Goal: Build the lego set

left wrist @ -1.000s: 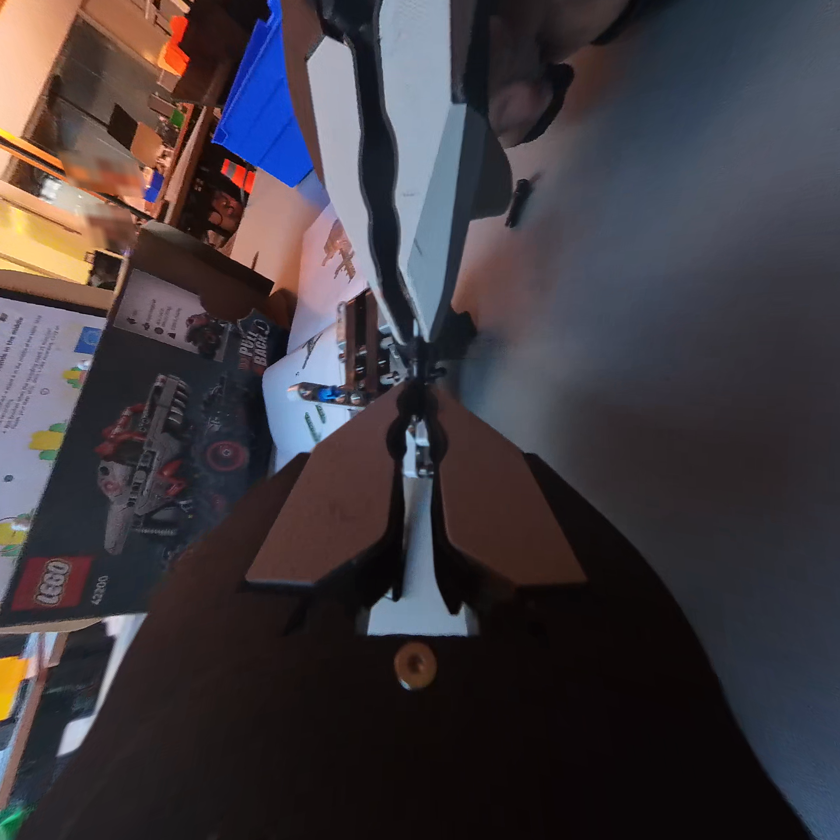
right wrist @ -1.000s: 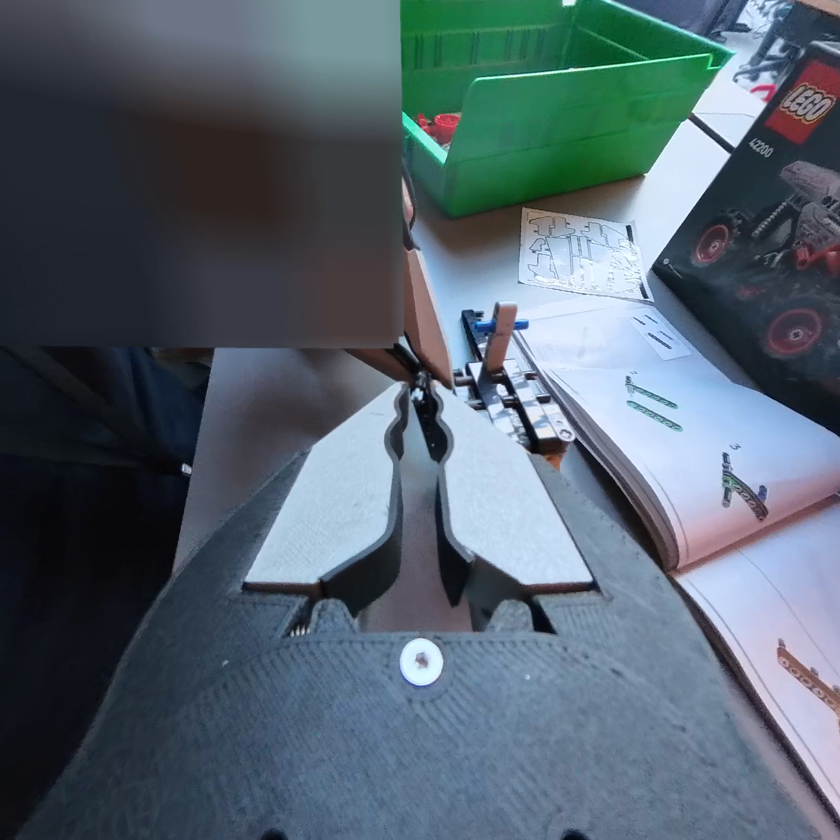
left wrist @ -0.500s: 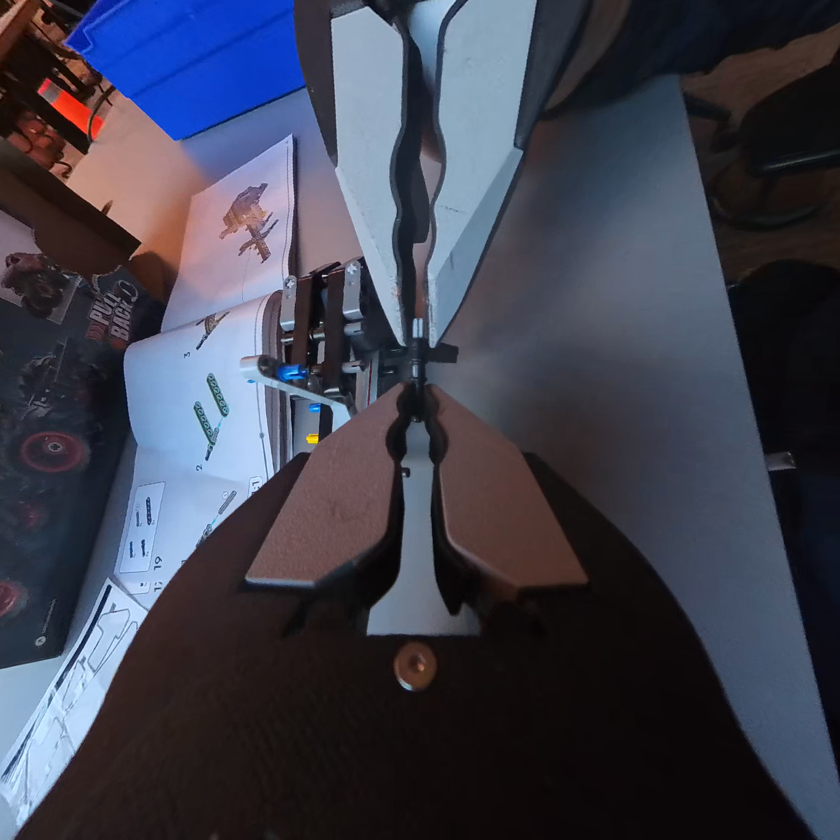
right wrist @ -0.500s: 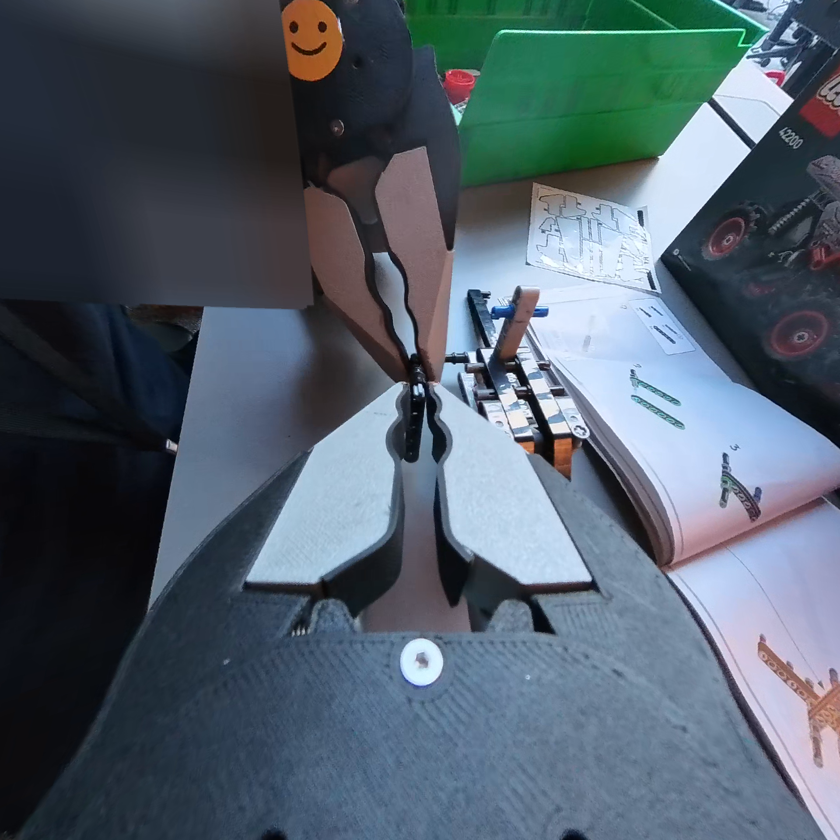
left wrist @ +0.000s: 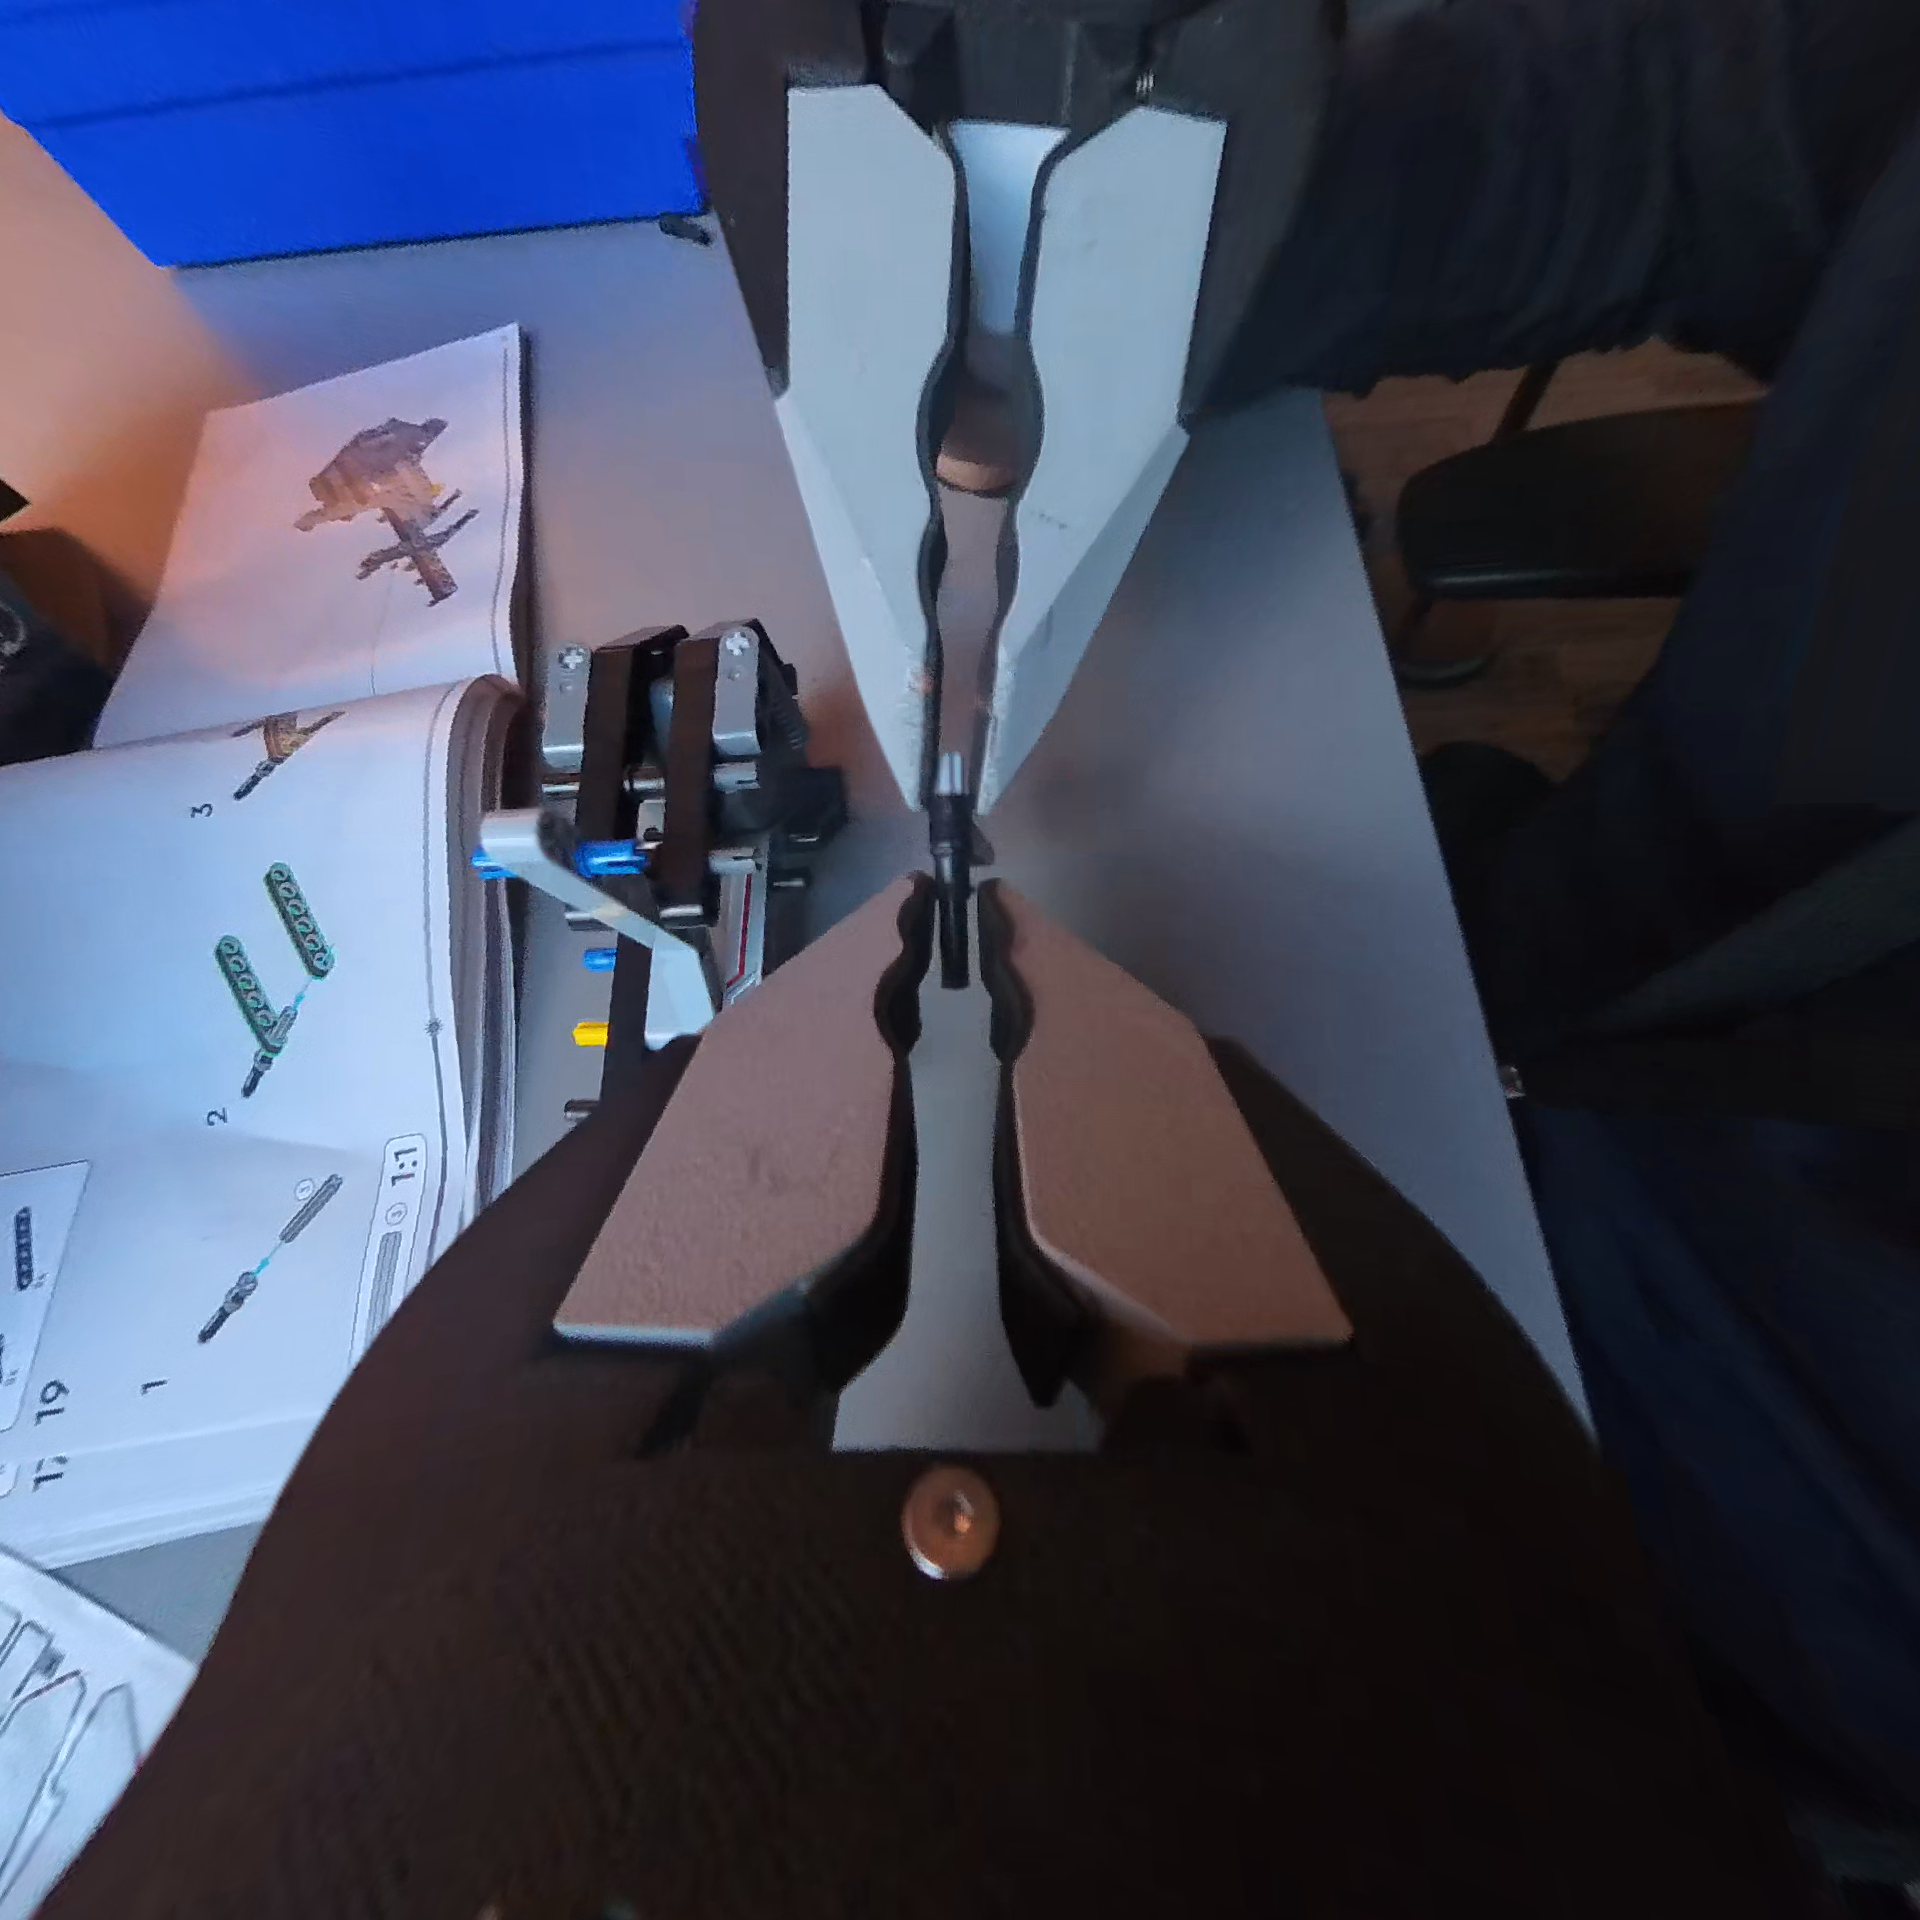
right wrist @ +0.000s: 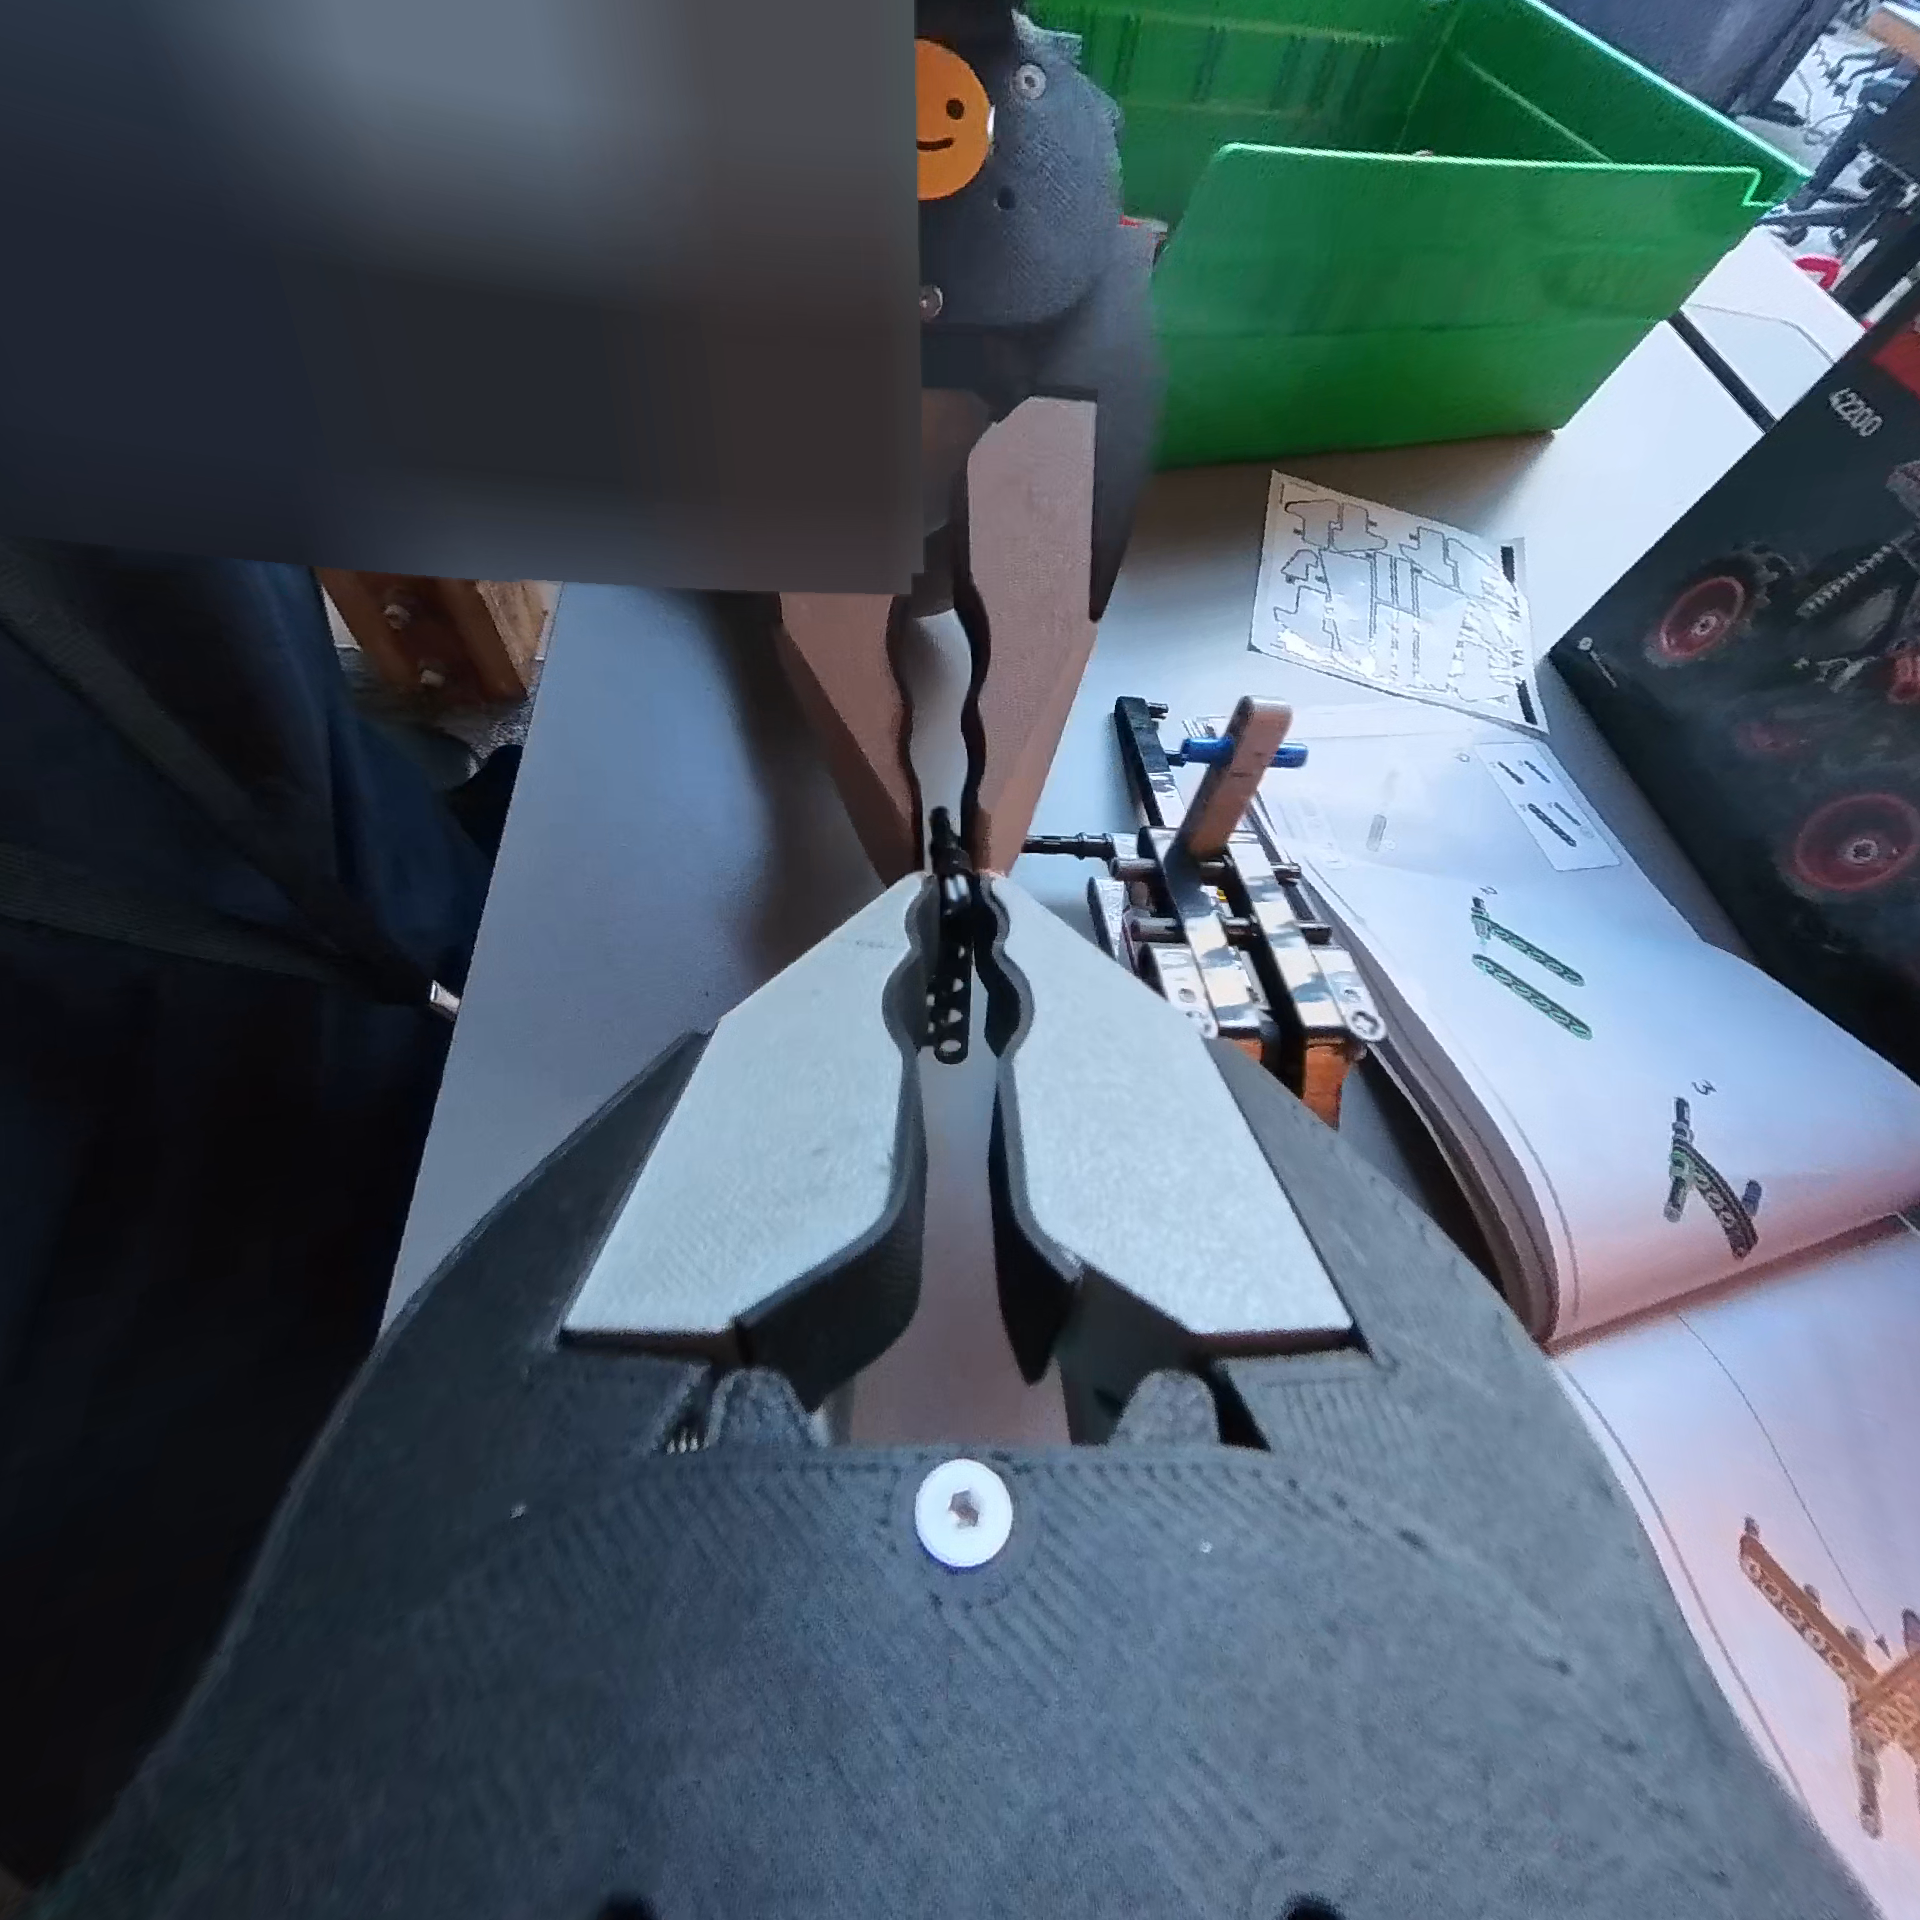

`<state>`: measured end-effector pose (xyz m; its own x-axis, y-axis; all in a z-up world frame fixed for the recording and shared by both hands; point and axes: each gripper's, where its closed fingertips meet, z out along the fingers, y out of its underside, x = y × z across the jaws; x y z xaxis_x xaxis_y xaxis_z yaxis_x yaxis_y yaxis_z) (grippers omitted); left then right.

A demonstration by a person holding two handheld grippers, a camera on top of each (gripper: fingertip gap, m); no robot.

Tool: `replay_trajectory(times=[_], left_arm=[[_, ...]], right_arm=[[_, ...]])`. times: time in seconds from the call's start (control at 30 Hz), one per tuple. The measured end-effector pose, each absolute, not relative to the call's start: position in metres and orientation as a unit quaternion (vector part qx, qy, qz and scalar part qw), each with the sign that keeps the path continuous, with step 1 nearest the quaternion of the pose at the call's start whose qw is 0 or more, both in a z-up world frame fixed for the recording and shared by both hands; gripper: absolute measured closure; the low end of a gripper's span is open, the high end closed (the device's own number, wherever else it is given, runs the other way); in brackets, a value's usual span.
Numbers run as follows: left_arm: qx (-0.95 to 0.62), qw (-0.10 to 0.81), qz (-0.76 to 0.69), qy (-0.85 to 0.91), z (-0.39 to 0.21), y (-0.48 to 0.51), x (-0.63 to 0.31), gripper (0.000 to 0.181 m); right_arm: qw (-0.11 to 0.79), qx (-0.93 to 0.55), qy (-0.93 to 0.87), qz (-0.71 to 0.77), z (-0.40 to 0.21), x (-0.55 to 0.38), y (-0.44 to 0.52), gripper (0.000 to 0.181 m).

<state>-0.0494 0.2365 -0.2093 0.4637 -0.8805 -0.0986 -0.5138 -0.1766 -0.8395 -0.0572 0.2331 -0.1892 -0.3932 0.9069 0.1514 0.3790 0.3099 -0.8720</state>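
Observation:
My left gripper [left wrist: 951,896], with brown fingers, is shut on a small black pin [left wrist: 952,940]. My right gripper [right wrist: 951,894], with grey fingers, is shut on a short black beam with holes [right wrist: 951,987]. The two grippers meet tip to tip above the grey table, and the pin's end sits at the beam's end. In the left wrist view the right gripper [left wrist: 951,790] comes in from the top. In the right wrist view the left gripper [right wrist: 948,844] comes in from the top. The part-built lego model [left wrist: 665,790] lies on the table beside the tips and also shows in the right wrist view [right wrist: 1226,935].
An open instruction booklet [left wrist: 260,987] [right wrist: 1558,1039] lies next to the model. A sticker sheet [right wrist: 1392,603], the dark lego box [right wrist: 1787,675] and a green bin [right wrist: 1455,260] stand beyond it. A blue bin [left wrist: 364,104] is at the far table edge. A person's dark clothing fills the side. Less than 4 cm separates the two grippers' tips.
The left gripper has swung round from a tilted pose to face the right gripper head-on. Both stay shut on their parts with tips together, and more of the black beam now shows.

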Motion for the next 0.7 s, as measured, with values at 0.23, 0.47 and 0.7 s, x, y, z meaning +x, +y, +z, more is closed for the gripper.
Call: replay_trajectory(times=[0.23, 0.47, 0.7], left_arm=[[-0.738, 0.426, -0.263, 0.453, -0.202, 0.233, -0.048, 0.176], [-0.747, 0.420, -0.230, 0.462, -0.209, 0.235, -0.050, 0.176], [-0.746, 0.429, -0.207, 0.465, -0.209, 0.239, -0.052, 0.176]], right_arm=[[0.337, -0.430, -0.736, 0.399, -0.187, -0.057, 0.231, 0.178], [0.332, -0.438, -0.739, 0.388, -0.195, -0.059, 0.231, 0.177], [0.333, -0.445, -0.733, 0.393, -0.194, -0.059, 0.235, 0.177]])
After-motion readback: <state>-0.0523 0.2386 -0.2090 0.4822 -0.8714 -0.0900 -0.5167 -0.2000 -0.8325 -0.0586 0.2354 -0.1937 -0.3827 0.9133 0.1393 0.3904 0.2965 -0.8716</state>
